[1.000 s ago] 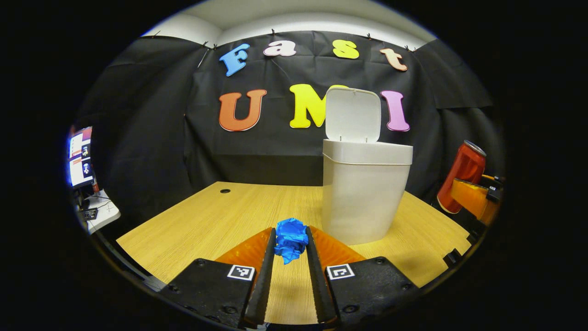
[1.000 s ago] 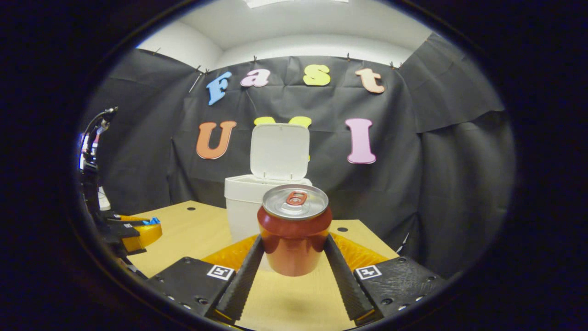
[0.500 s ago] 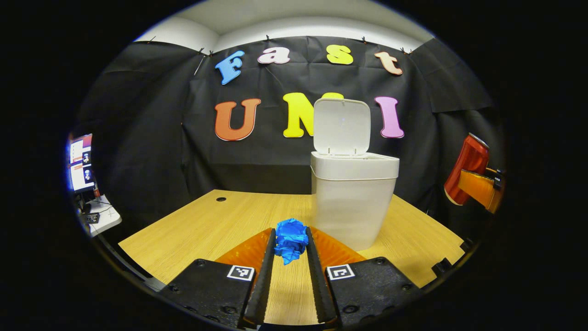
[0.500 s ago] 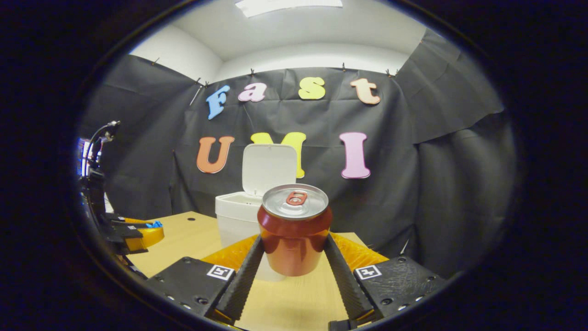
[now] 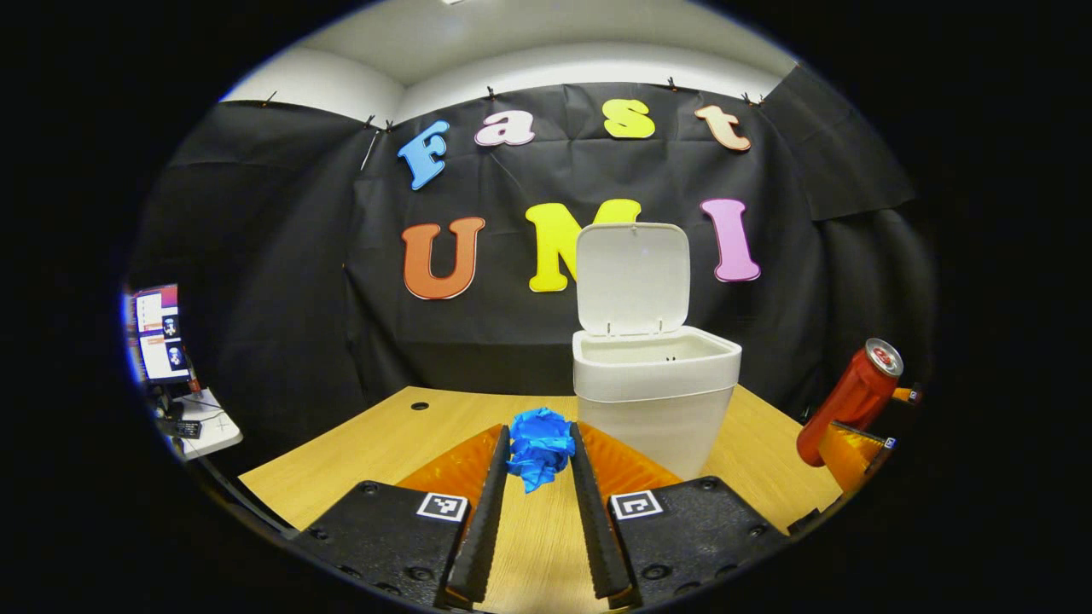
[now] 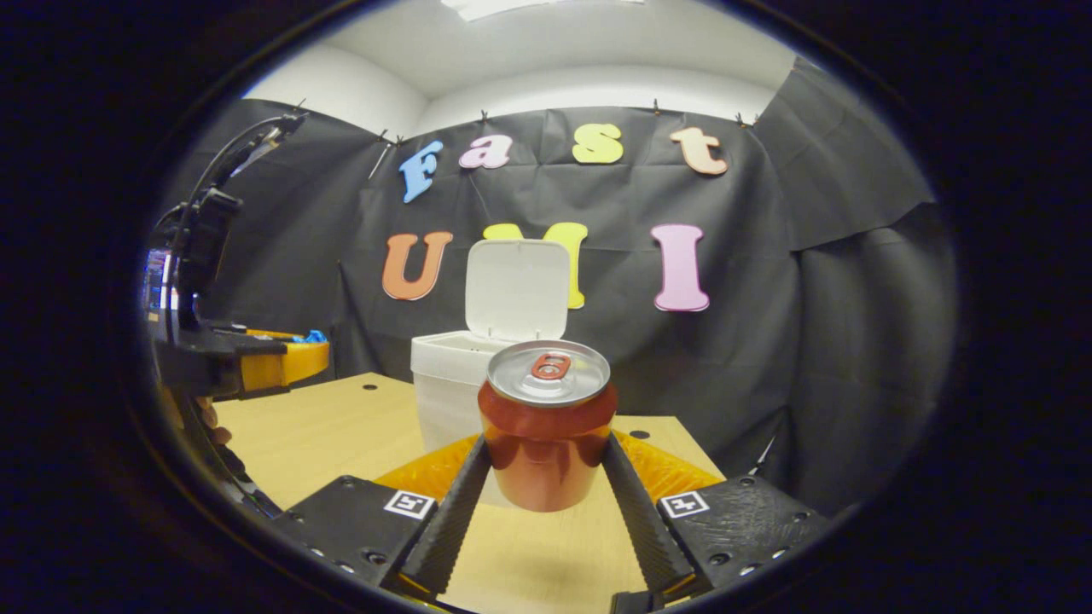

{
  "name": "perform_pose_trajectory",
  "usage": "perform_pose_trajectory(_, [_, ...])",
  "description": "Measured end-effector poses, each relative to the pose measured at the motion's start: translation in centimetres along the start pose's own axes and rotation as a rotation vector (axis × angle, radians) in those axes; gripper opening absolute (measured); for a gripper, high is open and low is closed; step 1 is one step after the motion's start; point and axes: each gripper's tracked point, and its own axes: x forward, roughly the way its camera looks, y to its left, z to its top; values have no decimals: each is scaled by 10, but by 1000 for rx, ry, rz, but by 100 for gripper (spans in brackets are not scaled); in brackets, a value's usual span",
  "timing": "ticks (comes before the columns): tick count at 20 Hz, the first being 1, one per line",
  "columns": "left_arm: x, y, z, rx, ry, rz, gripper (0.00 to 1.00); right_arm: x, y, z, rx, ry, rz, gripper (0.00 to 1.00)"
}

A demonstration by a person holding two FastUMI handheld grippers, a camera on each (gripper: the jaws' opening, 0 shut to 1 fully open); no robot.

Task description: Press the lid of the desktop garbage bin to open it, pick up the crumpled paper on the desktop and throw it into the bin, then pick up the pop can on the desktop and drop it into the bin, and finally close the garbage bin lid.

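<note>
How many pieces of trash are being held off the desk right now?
2. The crumpled blue paper sits between the left gripper fingers; the red pop can is clamped by the right gripper. The open bin's inside is hidden.

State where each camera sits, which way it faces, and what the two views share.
Left gripper view: rides the left gripper, looks forward over its fingers, shut on the blue crumpled paper, toward the open bin.
Right gripper view: rides the right gripper, looks forward over its fingers, shut on the red can, toward the bin from farther right.
Shared: bin, raised lid, wooden desk; each shows the other gripper off to one side.
</note>
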Motion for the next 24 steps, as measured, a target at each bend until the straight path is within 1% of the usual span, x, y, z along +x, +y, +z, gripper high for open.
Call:
perform_pose_trajectory(2, [8, -5, 8, -1, -4, -5, 48, -2, -8, 1, 11, -6, -9, 81])
perform_pose_trajectory(5, [25, -18, 19, -38, 14, -46, 47, -3, -8, 4, 41, -15, 27, 80])
perform_pose_trajectory(7, [39, -22, 38, -57, -8, -46, 48, -3, -18, 4, 51, -20, 16, 80])
perform_pose_trajectory(9, [54, -24, 55, -40, -32, -34, 47, -1, -25, 3, 53, -22, 4, 81])
perform_pose_trajectory(10, [64, -29, 62, -31, -37, -37, 47, 1, -28, 4, 53, -24, 3, 80])
perform_pose_trajectory(11, [74, -38, 71, -16, -47, -58, 47, 1, -32, 4, 55, -26, 0, 81])
perform_pose_trajectory(13, [97, -47, 91, 34, -104, -60, 47, 1, -44, 4, 67, -29, -15, 80])
perform_pose_trajectory(15, [121, -69, 104, 54, -141, -122, 47, 1, -58, 5, 90, -28, -44, 80])
perform_pose_trajectory(17, [145, -87, 104, 50, -156, -158, 47, -1, -66, 8, 112, -36, -67, 80])
perform_pose_trajectory(18, [157, -94, 99, 32, -148, -165, 47, -1, -70, 8, 119, -37, -75, 80])
perform_pose_trajectory(19, [167, -98, 94, 19, -137, -156, 47, 0, -70, 8, 120, -39, -79, 80])
perform_pose_trajectory(20, [179, -107, 85, 13, -112, -169, 47, 1, -73, 8, 118, -40, -87, 80])
perform_pose_trajectory(22, [191, -120, 75, -1, -86, -189, 47, 3, -77, 4, 115, -33, -101, 80])
perform_pose_trajectory(24, [197, -125, 71, -34, -81, -193, 47, 2, -74, 5, 110, -33, -89, 81])
